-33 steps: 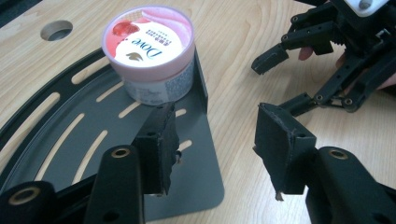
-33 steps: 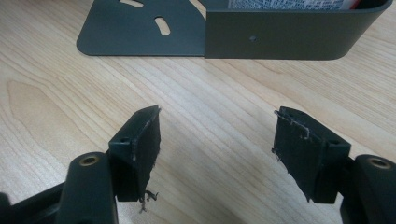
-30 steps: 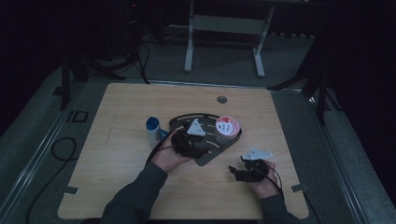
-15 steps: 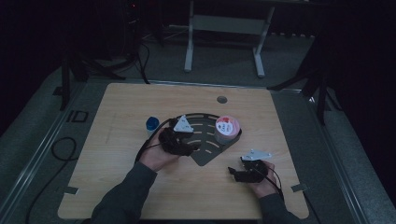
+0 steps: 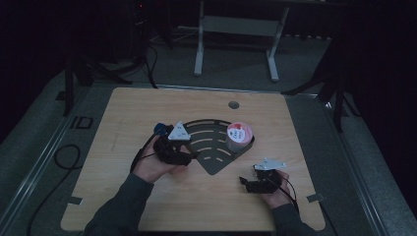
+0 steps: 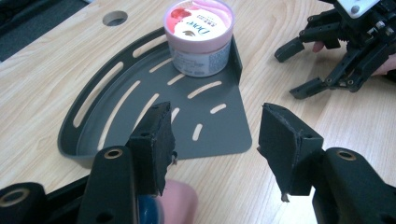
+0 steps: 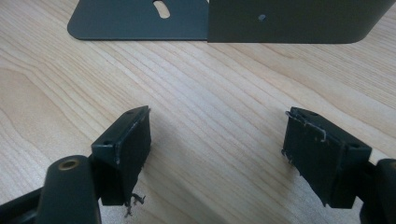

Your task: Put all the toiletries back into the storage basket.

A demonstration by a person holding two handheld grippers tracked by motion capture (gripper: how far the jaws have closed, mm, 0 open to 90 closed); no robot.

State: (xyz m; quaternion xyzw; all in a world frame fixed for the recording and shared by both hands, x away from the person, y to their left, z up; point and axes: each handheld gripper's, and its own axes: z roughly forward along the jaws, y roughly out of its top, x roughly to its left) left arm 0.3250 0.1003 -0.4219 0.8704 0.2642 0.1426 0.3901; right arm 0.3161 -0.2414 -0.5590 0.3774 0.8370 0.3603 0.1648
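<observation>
A dark grey fan-shaped slotted tray [image 5: 215, 147] lies mid-table, and a pink lidded tub [image 5: 239, 136] stands in its right corner. My left gripper [image 5: 193, 155] sits at the tray's left edge. Its jaws have just been opening and stand open with nothing between them, aimed across the tray [image 6: 140, 107] toward the tub [image 6: 200, 35]. A blue object [image 5: 160, 129] peeks out behind the left hand, and shows again under the left jaw [image 6: 148, 209]. My right gripper [image 5: 245, 183] rests low on the bare wood right of the tray. Its jaws have also just been opening; they are open and empty [image 7: 217, 135], facing the tray's wall [image 7: 280, 21].
The wooden table [image 5: 147, 108] has a round cable hole [image 5: 234, 104] near its far edge. In the left gripper view the right gripper [image 6: 345, 51] is seen at the upper right. A metal stand [image 5: 236, 29] stands on the floor beyond the table.
My left hand has slid left off the tray toward the blue object, now covering most of it, and its jaws stand wider. The right hand has stayed put.
</observation>
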